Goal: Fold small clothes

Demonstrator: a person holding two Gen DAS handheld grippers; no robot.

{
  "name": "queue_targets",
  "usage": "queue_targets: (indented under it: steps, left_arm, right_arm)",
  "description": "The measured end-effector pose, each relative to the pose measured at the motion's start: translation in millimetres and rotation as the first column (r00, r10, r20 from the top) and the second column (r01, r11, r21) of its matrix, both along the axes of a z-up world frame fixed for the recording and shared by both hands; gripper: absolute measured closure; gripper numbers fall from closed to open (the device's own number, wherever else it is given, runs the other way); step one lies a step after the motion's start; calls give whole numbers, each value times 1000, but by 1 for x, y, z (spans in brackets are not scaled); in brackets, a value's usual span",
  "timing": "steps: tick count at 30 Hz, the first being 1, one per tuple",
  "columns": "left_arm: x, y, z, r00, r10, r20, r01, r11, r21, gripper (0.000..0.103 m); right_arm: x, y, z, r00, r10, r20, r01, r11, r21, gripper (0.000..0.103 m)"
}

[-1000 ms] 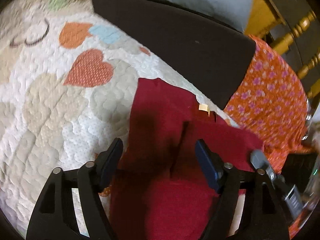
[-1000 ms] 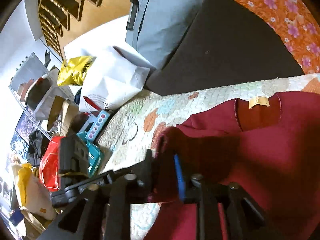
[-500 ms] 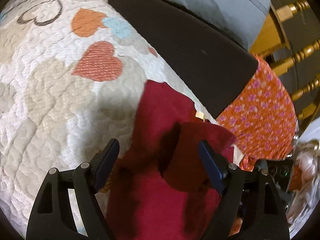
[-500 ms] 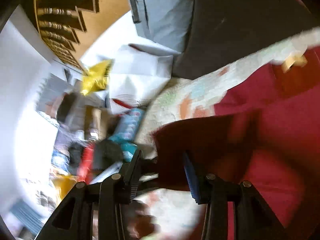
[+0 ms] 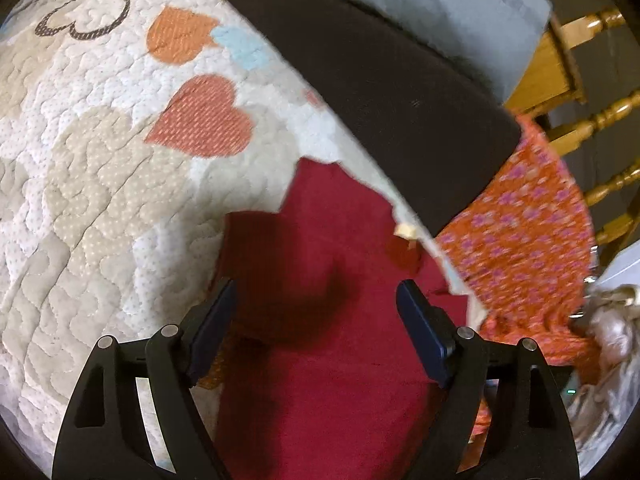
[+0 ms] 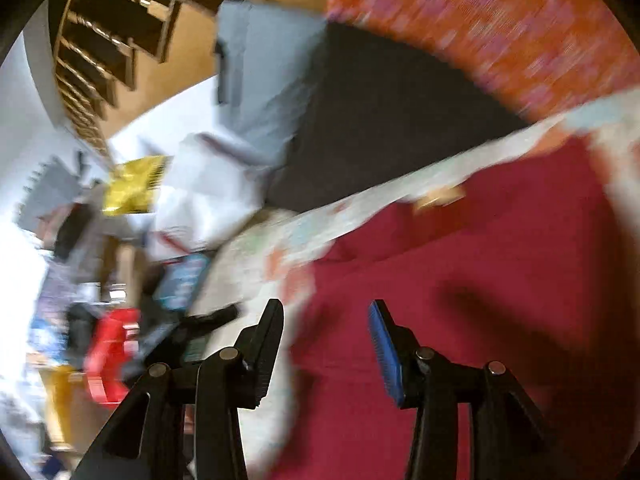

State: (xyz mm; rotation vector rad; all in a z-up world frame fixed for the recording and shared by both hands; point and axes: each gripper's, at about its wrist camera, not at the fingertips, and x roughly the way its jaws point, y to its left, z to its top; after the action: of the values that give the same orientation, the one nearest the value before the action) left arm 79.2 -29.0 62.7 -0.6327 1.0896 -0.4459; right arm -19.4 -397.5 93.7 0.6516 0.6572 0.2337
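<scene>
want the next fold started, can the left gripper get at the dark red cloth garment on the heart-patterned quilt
Probably yes: the left gripper is open right above the dark red cloth garment, which lies flat on the heart-patterned quilt with nothing between them.

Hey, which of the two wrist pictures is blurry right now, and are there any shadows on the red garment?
Right wrist view: heavily motion-smeared, only the right gripper stays sharp. Left wrist view: mostly crisp, fisheye-curved edges, with a dark shadow on the red garment between the left gripper fingers.

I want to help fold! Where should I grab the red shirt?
Probably pinch the red shirt at its thin left edge, where it lies flat on the heart quilt, coming in from the quilt side. The middle is flat, with nothing to pinch.
</scene>
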Motion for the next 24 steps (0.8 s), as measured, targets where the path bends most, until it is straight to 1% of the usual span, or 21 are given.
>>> queue_targets:
  steps: [2,3,6,8,11,12,14,15,16,17,18,20,22,24]
  left_arm:
    - [2,1,-7,999,17,-29,-17,1000,19,22]
    - [3,2,-9,999,24,-35,-23,999,33,22]
    - [4,4,-16,998,60,-36,-56,992,110,22]
    - [6,1,-25,996,62,-62,-53,989,139,22]
    - [11,-6,-43,992,56,-116,-38,988,152,22]
    - [11,-9,-45,992,54,-114,-34,985,167,22]
    - [11,-15,-40,996,44,-77,-28,980,197,22]
    - [10,-18,-36,998,29,-58,-18,981,193,22]
    - [10,-21,-33,999,16,-47,-7,983,185,22]
    - [9,-24,-30,999,2,-36,4,984,179,22]
    - [7,-27,-26,1000,-7,-19,10,983,184,22]
    - [6,-32,-22,1000,-23,21,18,979,202,22]
    - [6,-36,-20,999,-34,33,25,974,227,22]
    - [8,-37,-21,999,-27,27,20,975,221,22]
  right_arm:
    - [-12,-23,8,997,-78,-2,77,993,-85,60]
    - [-16,-34,9,994,-107,-19,104,987,-121,60]
    - [-21,-58,6,982,-172,-81,155,972,-179,60]
    - [-19,-66,0,974,-196,-113,170,964,-205,60]
    - [-11,-66,-9,971,-190,-149,148,957,-251,60]
    - [-6,-65,-13,970,-180,-161,133,955,-265,60]
    - [11,-61,-23,964,-175,-201,108,946,-307,60]
    - [17,-62,-27,963,-169,-210,96,943,-319,61]
    - [23,-63,-28,966,-154,-206,80,941,-329,80]
    - [25,-66,-27,967,-154,-203,76,935,-346,103]
    - [24,-70,-24,967,-168,-194,90,930,-356,103]
    - [15,-85,-11,970,-199,-139,136,921,-364,103]
    - [7,-99,-4,965,-230,-126,168,912,-374,103]
    - [-1,-109,-2,971,-206,-122,157,934,-321,103]
